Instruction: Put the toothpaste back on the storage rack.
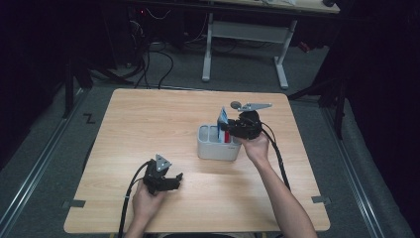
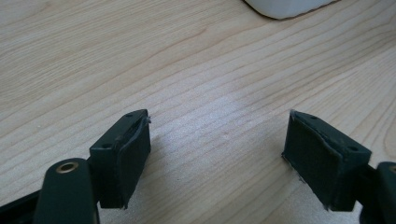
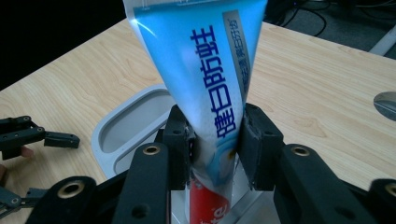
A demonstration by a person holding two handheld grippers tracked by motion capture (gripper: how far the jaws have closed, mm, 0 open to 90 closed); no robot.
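A blue and white toothpaste tube (image 3: pixel 205 84) with a red lower end stands upright in a grey-white compartment holder (image 1: pixel 215 148) right of the table's middle. My right gripper (image 3: pixel 215 140) reaches over the holder (image 3: pixel 121 126) from its right side, and both black pads press the tube's lower part. From above, the tube (image 1: pixel 222 118) sticks up just left of the right gripper (image 1: pixel 225 130). My left gripper (image 1: pixel 176 179) rests low near the front edge. Its jaws stand wide apart over bare wood, and the left gripper (image 2: pixel 217 154) holds nothing.
A small grey disc (image 1: pixel 236 104) lies on the table behind the holder, also at the right edge (image 3: pixel 387 105) of the right gripper view. A corner of the holder (image 2: pixel 285 7) lies ahead of the left gripper. The light wooden table (image 1: pixel 148 124) has dark floor and cables around it.
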